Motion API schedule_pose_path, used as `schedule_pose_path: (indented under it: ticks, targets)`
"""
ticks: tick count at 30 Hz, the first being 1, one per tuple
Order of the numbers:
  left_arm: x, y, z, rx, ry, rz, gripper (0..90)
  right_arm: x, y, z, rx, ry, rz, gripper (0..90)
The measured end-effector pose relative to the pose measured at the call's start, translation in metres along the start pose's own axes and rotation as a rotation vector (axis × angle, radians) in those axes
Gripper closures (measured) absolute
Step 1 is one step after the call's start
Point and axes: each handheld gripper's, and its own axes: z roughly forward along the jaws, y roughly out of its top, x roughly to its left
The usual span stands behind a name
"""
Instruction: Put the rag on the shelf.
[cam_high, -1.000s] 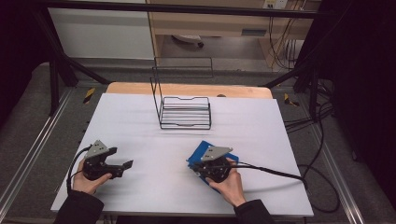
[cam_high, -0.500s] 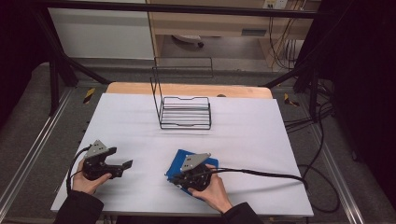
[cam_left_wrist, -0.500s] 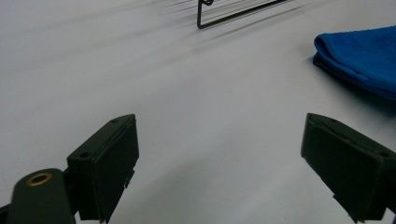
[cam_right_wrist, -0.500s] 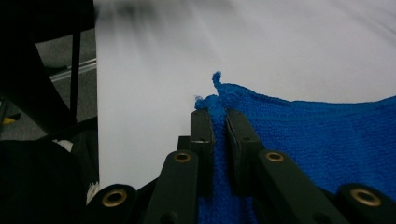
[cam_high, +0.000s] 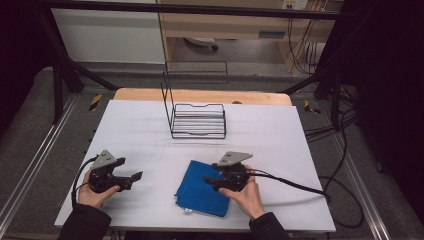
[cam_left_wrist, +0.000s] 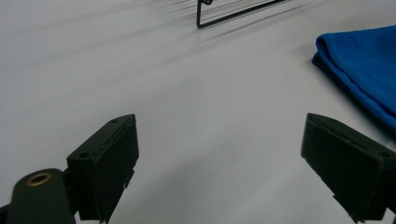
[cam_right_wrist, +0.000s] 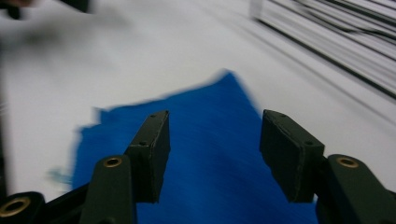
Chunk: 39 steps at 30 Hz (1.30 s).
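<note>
Hovering my right claw (cam_right_wrist: 214, 149) over the blue cloth (cam_right_wrist: 205, 168) now, jaws apart with nothing between them, blue fabric spread below in the right gripper view. In the high view that claw (cam_high: 212, 181) sits at lower centre of the frame, over the right half of the cloth (cam_high: 197, 190). Here's the change: a second ago the cloth was further right and bunched under the claw; now it has slid left toward the frame's middle and lies flatter, folded, near the front edge of the white table (cam_high: 280, 150). I read that as the drag being finished and the grip let go, so the cloth is parked where both claws can reach it.

My left claw (cam_high: 135, 176), lower left of the high view, hasn't budged; jaws wide apart, pointing at the cloth (cam_left_wrist: 364, 65), which shows at the right edge of the left gripper view. Further out, the wire rack (cam_high: 197, 119) stands at upper centre, well apart from everything. Next move, I'd guess, is a fold or a pick-up.
</note>
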Motion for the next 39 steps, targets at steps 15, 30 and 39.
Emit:
schedule_pose_path:
  ticks: [15, 30, 39]
  targets:
    - [0.0, 0.0, 0.001, 0.012, -0.001, 0.003, 11.4, -0.043, -0.042, 0.003, 0.125, -0.082, 0.216, 70.9]
    - [-0.001, -0.001, 0.001, 0.01, 0.0, 0.002, 11.3, -0.053, -0.017, 0.007, 0.071, -0.094, 0.135, 85.2]
    - [-0.004, 0.001, 0.001, 0.017, -0.005, 0.002, 8.7, -0.064, -0.018, 0.003, 0.013, -0.096, 0.12, 61.5]
